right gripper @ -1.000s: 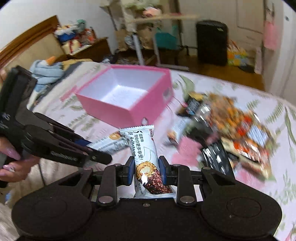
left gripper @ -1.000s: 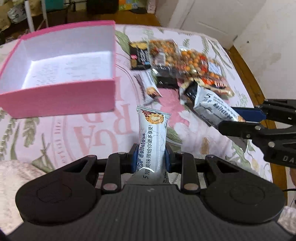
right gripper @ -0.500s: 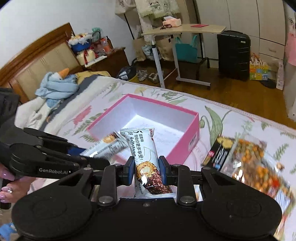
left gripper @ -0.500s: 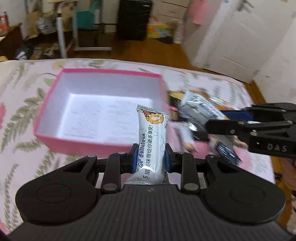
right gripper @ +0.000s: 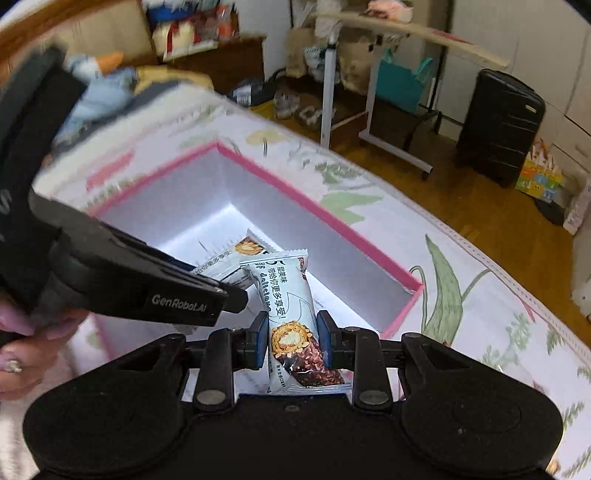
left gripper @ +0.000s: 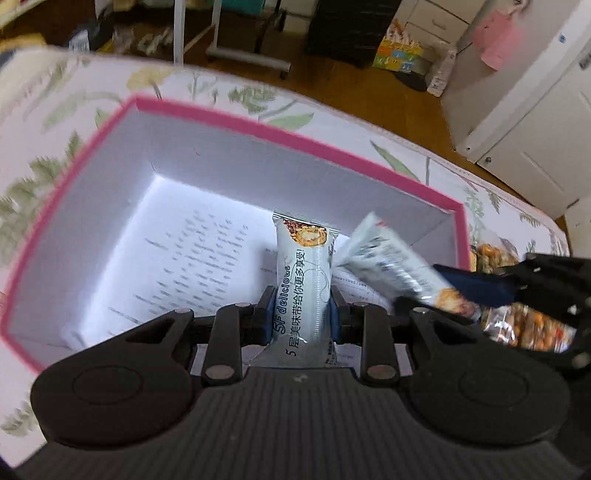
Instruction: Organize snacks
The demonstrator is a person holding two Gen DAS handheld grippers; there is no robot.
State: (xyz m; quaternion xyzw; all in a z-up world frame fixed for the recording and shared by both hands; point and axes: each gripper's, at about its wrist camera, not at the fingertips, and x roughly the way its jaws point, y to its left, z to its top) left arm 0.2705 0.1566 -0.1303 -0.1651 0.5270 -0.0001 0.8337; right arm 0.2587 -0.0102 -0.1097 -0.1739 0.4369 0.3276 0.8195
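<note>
A bed (left gripper: 369,140) spread with a pale sheet printed in green leaves and pink flowers carries an open pink box (left gripper: 303,138) with a white inside and a sheet of printed paper (left gripper: 207,258) flat on its bottom; the print is too blurred to read. Past the bed at twelve o'clock lies a wooden floor (right gripper: 480,199), with a black suitcase (right gripper: 498,125), a white-legged rolling desk (right gripper: 388,33), a teal bag (right gripper: 400,83) and, in the left wrist view at two o'clock, white cupboard doors (left gripper: 532,110).

The left gripper (left gripper: 301,314) is clamped on a silvery snack bar (left gripper: 301,288) that stands upright over the box's inside; its wrapper reads "5F delicious" with Chinese characters beside it. The right gripper (right gripper: 291,338) pinches a second snack bar (right gripper: 291,314) of the same kind, also over the box, its cookie picture between the blue pads. From the right wrist view the left gripper's black body at nine o'clock bears "GenRobot.AI", and a hand (right gripper: 26,347) grips it. A bag of orange-coated nuts (left gripper: 532,325) lies on the sheet outside the box at three o'clock.
</note>
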